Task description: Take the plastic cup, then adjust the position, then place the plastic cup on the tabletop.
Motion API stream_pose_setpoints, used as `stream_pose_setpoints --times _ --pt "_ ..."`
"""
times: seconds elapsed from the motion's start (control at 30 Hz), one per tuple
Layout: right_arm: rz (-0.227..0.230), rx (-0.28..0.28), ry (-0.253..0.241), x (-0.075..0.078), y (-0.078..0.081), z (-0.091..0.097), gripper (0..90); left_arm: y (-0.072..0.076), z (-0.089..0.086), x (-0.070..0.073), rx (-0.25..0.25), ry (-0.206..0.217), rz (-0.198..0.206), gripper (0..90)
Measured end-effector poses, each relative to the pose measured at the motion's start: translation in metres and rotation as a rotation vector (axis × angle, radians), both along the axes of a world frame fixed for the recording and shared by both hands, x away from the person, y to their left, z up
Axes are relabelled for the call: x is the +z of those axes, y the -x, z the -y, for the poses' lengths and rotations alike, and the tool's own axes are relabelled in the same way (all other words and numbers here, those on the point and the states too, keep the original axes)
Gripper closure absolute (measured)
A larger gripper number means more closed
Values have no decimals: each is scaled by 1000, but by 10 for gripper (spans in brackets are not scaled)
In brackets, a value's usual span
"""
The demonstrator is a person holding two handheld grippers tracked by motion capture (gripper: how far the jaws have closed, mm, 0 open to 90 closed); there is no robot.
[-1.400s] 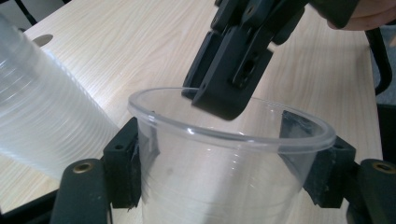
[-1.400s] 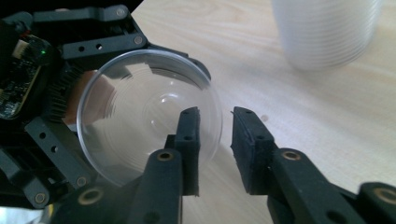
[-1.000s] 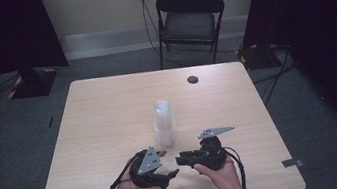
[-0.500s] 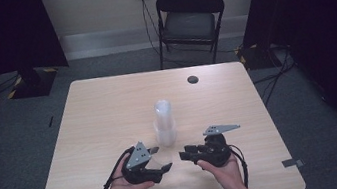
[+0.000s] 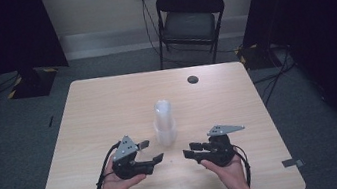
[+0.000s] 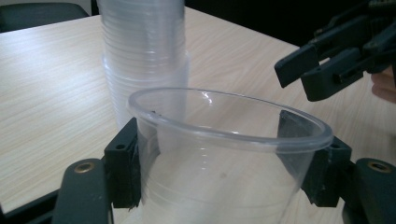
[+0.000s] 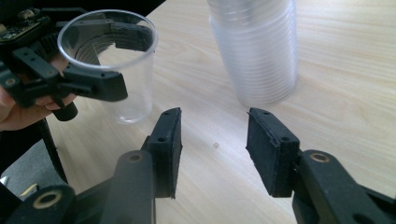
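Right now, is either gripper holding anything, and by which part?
The left gripper holds a single clear plastic cup by its side wall just below the rim. The right gripper is open and holds nothing.

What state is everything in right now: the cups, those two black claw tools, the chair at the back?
Single clear cup: upright, clamped between the left gripper's pads.
Cup stack: standing upright on the table, nested, untouched.
Left gripper: shut on the single cup.
Right gripper: open, nothing between its jaws, which have just been opening.
Folding chair: unfolded, vacant, behind the table.
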State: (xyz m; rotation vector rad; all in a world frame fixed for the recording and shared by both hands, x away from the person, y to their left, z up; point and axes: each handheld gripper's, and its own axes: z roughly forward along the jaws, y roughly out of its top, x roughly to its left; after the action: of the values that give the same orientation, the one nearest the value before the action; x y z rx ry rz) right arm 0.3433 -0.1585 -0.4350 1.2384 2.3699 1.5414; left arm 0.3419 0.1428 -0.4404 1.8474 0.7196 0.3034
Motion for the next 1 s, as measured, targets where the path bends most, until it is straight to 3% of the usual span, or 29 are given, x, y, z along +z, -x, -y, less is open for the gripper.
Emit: stream_pose_setpoints --times 0.03,0.13,0.83,1.0 --pt "6 1 -8 0 0 1 551 -1 -3 2 13 27 -4 298" --pt "37 -8 -17 1 0 6 525 -2 -9 9 36 52 9 301" --pt "52 -73 -9 -2 3 24 500 -24 -37 24 162 96 14 303" --pt "53 -74 -6 -4 2 25 490 -32 -41 25 182 84 24 304"
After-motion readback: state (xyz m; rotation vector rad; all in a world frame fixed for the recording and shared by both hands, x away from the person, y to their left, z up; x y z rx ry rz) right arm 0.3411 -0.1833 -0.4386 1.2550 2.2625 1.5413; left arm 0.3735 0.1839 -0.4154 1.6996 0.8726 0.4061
